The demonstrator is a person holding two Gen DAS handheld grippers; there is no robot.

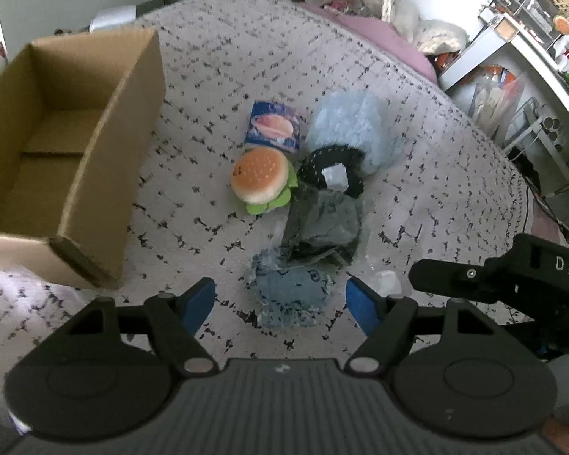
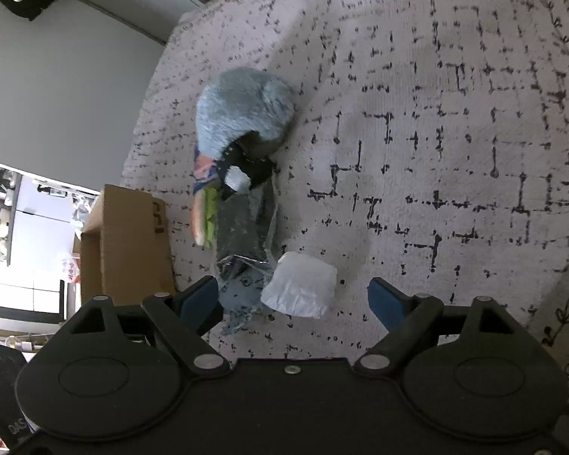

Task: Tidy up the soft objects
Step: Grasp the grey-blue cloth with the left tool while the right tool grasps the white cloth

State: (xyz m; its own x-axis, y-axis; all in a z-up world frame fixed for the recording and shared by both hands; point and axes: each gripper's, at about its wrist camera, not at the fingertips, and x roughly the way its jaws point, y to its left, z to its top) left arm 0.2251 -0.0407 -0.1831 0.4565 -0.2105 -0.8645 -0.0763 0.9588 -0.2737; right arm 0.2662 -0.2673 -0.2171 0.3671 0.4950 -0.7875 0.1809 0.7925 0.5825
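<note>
A pile of soft things lies on the patterned bedspread (image 1: 216, 76): a plush burger (image 1: 260, 179), a blue printed packet (image 1: 274, 126), a fluffy light-blue ball (image 1: 354, 125), a black dotted scrunchie (image 1: 332, 170), a bagged dark cloth (image 1: 324, 227) and a denim piece (image 1: 290, 294). My left gripper (image 1: 280, 303) is open, just above the denim piece. My right gripper (image 2: 294, 297) is open around a white wrapped packet (image 2: 299, 290). The fluffy ball (image 2: 244, 112) and scrunchie (image 2: 242, 168) show beyond it.
An open, empty cardboard box (image 1: 57, 159) stands on the bed at the left; it also shows in the right wrist view (image 2: 127, 242). The right gripper's body (image 1: 512, 276) reaches in at the right. Shelves with clutter (image 1: 512, 76) stand beyond the bed.
</note>
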